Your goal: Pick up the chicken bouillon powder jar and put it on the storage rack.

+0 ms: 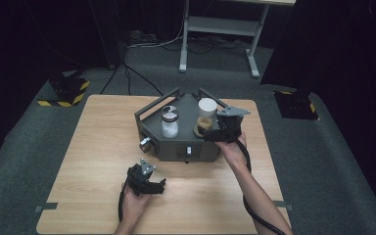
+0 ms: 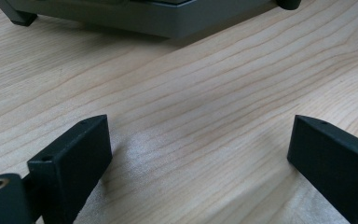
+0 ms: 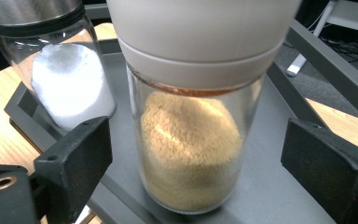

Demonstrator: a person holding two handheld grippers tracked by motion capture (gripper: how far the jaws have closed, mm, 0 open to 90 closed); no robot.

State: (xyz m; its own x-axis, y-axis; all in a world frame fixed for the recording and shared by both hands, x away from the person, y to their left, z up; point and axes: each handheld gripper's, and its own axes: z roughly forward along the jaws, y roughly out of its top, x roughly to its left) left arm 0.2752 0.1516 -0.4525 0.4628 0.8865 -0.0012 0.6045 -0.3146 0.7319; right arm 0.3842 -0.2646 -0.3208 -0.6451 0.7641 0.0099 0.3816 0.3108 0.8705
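Right gripper view: right gripper (image 3: pixel 193 163) gapes wide around the white-capped glass jar of tan granules (image 3: pixel 191 144) — likely lining up a grasp — while left gripper (image 2: pixel 200 158) idles wide beside the grey metal tray (image 1: pixel 152 128).

High view looks down; gripper views sit close, perhaps sharing the grey rack (image 1: pixel 176 142).

On the table (image 1: pixel 93 147) a rack (image 1: pixel 178 142) stands toward the far side. On it, a salt jar (image 1: pixel 170 122) stands left of a jar of granules (image 1: pixel 206 115). The left gripper (image 1: pixel 149 183) lies before the rack; the right gripper (image 1: pixel 220 128) sits just right of the granule jar.
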